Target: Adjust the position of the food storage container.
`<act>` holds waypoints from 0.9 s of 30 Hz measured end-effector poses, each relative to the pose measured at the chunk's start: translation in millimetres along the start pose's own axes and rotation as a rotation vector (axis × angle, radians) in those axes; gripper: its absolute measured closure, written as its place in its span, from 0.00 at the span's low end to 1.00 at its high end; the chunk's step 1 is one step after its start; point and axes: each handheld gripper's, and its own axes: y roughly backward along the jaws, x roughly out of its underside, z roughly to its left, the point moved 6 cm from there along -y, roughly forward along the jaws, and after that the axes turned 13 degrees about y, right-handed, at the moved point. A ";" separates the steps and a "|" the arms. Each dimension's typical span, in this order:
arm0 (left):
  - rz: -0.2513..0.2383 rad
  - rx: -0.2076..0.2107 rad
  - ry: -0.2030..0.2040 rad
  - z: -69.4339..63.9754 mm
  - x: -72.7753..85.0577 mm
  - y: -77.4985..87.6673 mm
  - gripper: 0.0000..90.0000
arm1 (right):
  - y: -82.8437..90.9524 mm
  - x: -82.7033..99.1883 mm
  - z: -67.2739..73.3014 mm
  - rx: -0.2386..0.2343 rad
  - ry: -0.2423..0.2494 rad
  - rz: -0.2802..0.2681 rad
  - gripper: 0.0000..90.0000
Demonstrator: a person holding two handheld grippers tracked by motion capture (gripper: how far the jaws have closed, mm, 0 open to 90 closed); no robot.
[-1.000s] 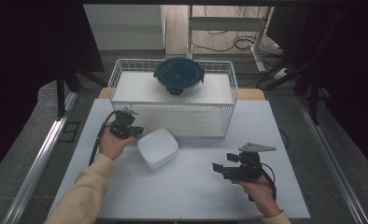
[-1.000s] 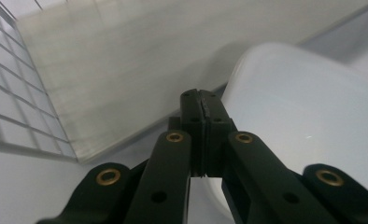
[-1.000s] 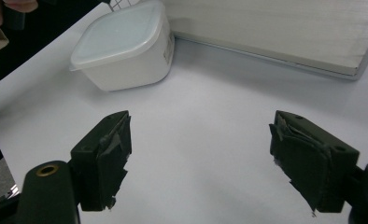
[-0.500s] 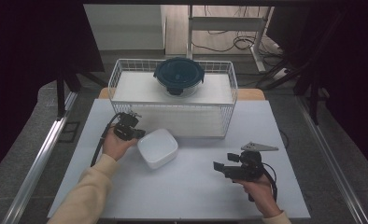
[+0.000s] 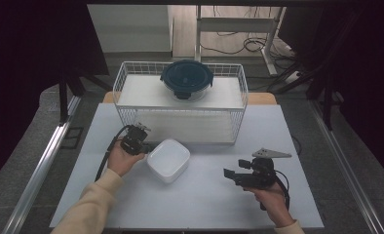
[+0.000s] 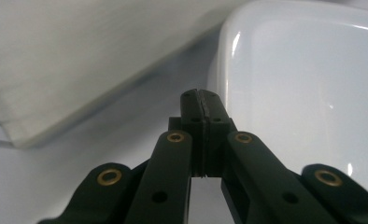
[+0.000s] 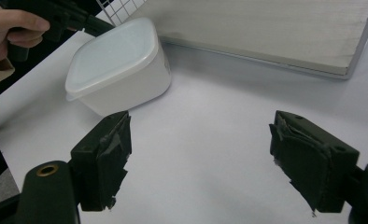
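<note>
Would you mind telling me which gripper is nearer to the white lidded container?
Left. The left gripper, jaws shut, sits right at the white lidded container's edge, whereas the right gripper, jaws open, hovers well off to its other side.

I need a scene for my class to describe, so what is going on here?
A person at a white table holds a gripper in each hand. The left gripper, shut with nothing between its fingers, sits beside the lidded white square plastic container. The right gripper is open over bare table, apart from the container. Behind stands a white wire basket with a round dark blue lidded bowl on top.
</note>
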 end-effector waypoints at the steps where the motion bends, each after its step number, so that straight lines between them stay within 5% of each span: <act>1: 0.002 0.004 -0.002 -0.9 1.4 0.6 1.00 | 0.0 0.0 -0.1 0.000 -0.002 0.000 0.23; 27: 0.005 0.154 -0.006 -41.4 38.6 5.0 1.00 | -0.4 1.8 -0.7 0.005 0.001 0.008 0.23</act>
